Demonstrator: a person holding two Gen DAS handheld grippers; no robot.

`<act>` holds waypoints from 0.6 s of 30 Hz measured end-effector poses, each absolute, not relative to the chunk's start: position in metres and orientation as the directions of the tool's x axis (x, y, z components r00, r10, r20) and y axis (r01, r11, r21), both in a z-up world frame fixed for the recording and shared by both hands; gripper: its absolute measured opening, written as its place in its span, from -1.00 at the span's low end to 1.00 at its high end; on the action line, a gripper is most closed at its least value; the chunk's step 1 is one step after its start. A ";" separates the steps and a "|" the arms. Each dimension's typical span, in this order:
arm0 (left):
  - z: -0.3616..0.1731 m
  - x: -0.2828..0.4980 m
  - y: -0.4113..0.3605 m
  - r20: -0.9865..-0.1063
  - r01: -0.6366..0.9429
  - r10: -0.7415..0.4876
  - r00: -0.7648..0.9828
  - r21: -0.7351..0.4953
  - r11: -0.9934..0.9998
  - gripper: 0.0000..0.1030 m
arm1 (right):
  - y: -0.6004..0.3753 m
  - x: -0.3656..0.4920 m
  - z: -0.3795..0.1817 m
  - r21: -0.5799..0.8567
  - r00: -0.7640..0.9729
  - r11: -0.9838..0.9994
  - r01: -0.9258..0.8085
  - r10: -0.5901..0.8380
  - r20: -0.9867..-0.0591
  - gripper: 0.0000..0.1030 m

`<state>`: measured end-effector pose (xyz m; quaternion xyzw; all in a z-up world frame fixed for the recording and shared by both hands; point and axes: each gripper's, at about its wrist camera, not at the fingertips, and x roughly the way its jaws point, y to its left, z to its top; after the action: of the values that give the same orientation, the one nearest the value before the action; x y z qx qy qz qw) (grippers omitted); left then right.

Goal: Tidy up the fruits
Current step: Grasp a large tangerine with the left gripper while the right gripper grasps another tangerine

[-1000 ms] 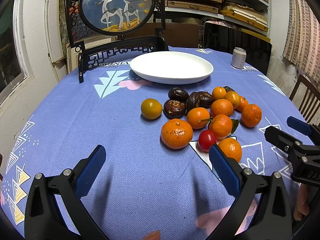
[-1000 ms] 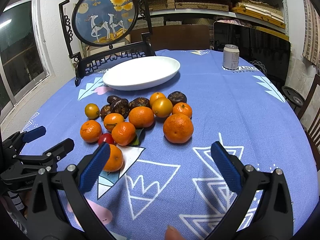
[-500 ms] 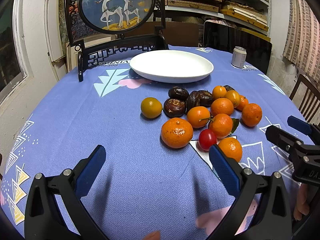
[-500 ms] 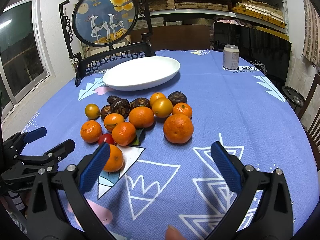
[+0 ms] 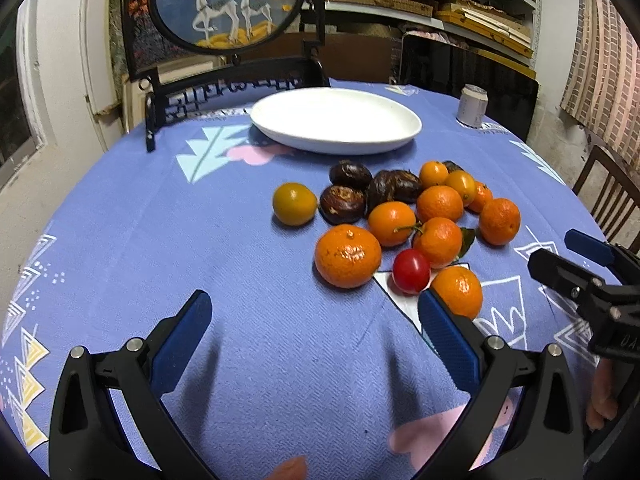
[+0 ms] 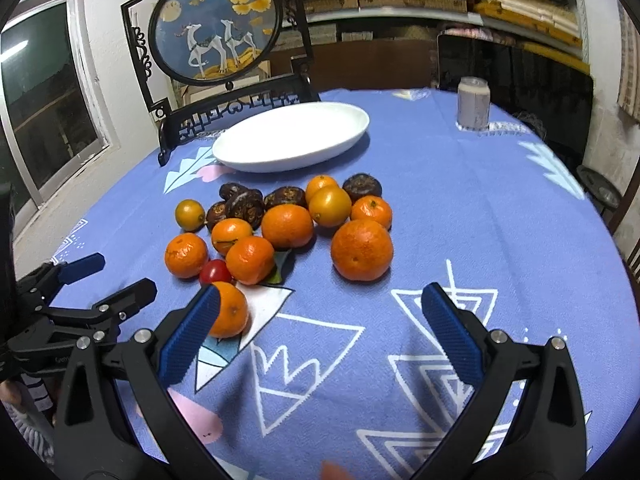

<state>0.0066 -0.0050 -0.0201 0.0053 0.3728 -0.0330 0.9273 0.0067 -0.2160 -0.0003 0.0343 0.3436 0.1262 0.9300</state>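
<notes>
A pile of fruit lies on the blue tablecloth: several orange mandarins, dark brown wrinkled fruits, a yellow-green fruit and a red cherry tomato. An empty white plate sits behind the pile. My left gripper is open and empty, just in front of the pile. My right gripper is open and empty, with its left finger in front of the nearest mandarin.
A framed deer picture on a black stand stands at the table's back left. A can stands at the back right. A wooden chair is at the right edge. Each gripper shows in the other's view.
Both grippers have moved slightly forward toward the fruit pile. The fruit and plate have not moved.
</notes>
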 end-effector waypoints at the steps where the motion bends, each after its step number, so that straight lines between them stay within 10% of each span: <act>1: -0.021 0.010 -0.004 -0.705 0.072 -0.061 0.706 -0.014 0.997 0.97 | -0.222 0.010 -0.003 0.186 0.712 0.958 -0.217 0.286 -0.642 0.96; 18: -0.048 0.029 -0.001 -0.837 0.171 -0.070 0.542 0.028 0.985 0.97 | -0.246 0.020 -0.013 0.321 0.660 0.918 -0.233 0.392 -0.641 0.96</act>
<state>0.0293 -0.0013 -0.0483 0.0532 0.4733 -0.0689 0.8766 0.0204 -0.2456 -0.0128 0.1058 0.3746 0.1726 0.9048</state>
